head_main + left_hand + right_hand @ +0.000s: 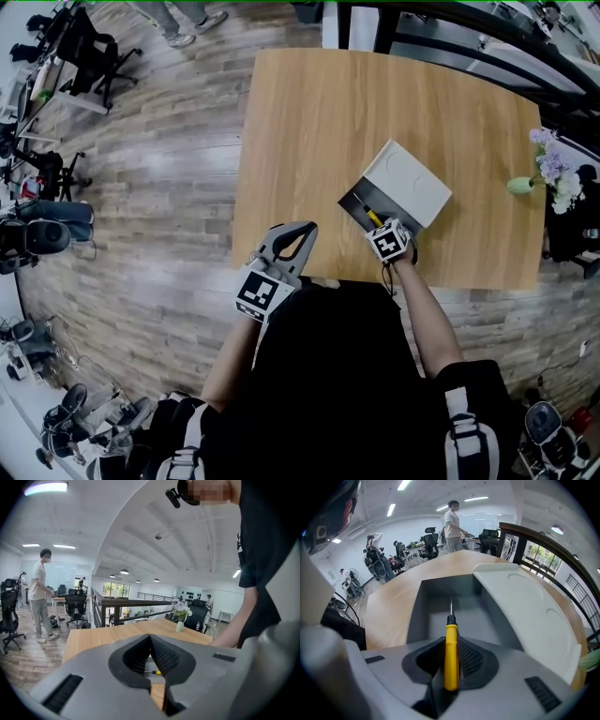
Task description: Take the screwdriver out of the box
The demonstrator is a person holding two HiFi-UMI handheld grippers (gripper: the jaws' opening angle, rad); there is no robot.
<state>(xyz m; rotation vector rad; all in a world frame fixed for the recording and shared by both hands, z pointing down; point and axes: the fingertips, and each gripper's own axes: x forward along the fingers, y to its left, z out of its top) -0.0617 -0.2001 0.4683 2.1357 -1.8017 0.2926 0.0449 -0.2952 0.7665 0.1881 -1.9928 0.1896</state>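
The right gripper (451, 666) is clamping its jaws on the yellow-handled screwdriver (451, 644), whose thin shaft is pointing into the open grey rectangular box (417, 616), perhaps just off its floor. The tip risks catching a wall or the white lid (525, 606) and dragging the unheld box across the light wooden surface (309, 131). Only the right gripper view is showing this grip. The head view is showing the left gripper (286, 246) idling at the surface's edge, jaws together and empty.

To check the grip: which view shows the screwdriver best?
The right gripper view: the screwdriver sits central, yellow handle clamped in the right gripper. Head and left gripper views show only a small yellow speck.
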